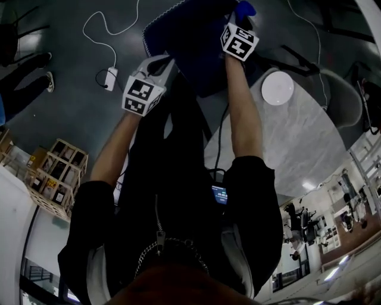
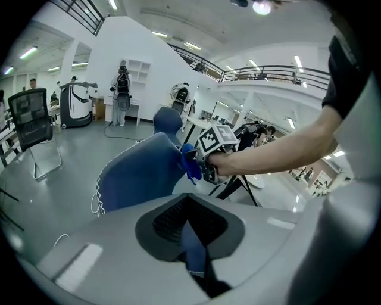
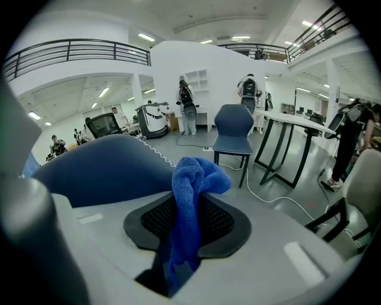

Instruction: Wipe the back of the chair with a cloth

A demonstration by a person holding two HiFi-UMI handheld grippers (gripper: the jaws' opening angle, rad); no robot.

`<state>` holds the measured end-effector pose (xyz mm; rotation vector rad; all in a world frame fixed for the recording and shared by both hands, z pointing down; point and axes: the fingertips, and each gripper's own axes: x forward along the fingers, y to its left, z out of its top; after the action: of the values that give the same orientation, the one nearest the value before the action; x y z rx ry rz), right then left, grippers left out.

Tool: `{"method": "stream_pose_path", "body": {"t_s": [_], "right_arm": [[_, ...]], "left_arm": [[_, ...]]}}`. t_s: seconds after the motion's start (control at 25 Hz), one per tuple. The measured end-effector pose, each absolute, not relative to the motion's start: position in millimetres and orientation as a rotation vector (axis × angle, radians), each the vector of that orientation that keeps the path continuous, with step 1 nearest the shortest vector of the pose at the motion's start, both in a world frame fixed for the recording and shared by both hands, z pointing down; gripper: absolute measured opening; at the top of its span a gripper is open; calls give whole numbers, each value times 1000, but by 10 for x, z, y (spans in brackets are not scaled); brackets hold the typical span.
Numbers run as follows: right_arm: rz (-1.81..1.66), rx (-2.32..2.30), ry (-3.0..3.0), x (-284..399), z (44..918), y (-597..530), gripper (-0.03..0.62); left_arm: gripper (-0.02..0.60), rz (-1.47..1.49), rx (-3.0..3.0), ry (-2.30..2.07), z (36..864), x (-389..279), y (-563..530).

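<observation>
The blue chair back [image 1: 190,41] with white stitching along its edge stands in front of me. My left gripper [image 1: 156,67] is at its left edge. In the left gripper view that gripper [image 2: 191,241] is shut on a strip of the chair back's blue stitched edge, and the chair back [image 2: 140,173] rises beyond it. My right gripper [image 1: 238,21] is at the top right of the chair back, shut on a bright blue cloth [image 1: 244,8]. The cloth [image 3: 187,196] hangs bunched from the right gripper [image 3: 183,235], with the chair back [image 3: 101,170] just to its left.
A grey table [image 1: 297,143] with a white round object [image 1: 277,88] stands to my right. A white cable and adapter [image 1: 111,78] lie on the floor at left, near wooden crates [image 1: 56,173]. A second blue chair [image 3: 233,134] and a black-legged table [image 3: 292,149] stand farther off.
</observation>
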<state>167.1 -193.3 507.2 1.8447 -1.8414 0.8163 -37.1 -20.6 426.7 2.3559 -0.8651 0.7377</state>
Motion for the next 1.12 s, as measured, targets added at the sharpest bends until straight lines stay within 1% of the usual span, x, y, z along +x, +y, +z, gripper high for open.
{"method": "stream_pose_path", "body": {"t_s": [0.52, 0.72, 1.12], "right_arm": [[800, 1790, -1873, 1361, 5184, -2042, 109], [748, 1685, -1949, 1067, 5178, -2014, 107], [771, 1579, -2046, 680, 5223, -1842, 107]], "left_arm": [[11, 753, 2297, -909, 4395, -545, -180], [11, 752, 2284, -922, 4409, -595, -141], [11, 754, 2245, -964, 4494, -799, -54]]}}
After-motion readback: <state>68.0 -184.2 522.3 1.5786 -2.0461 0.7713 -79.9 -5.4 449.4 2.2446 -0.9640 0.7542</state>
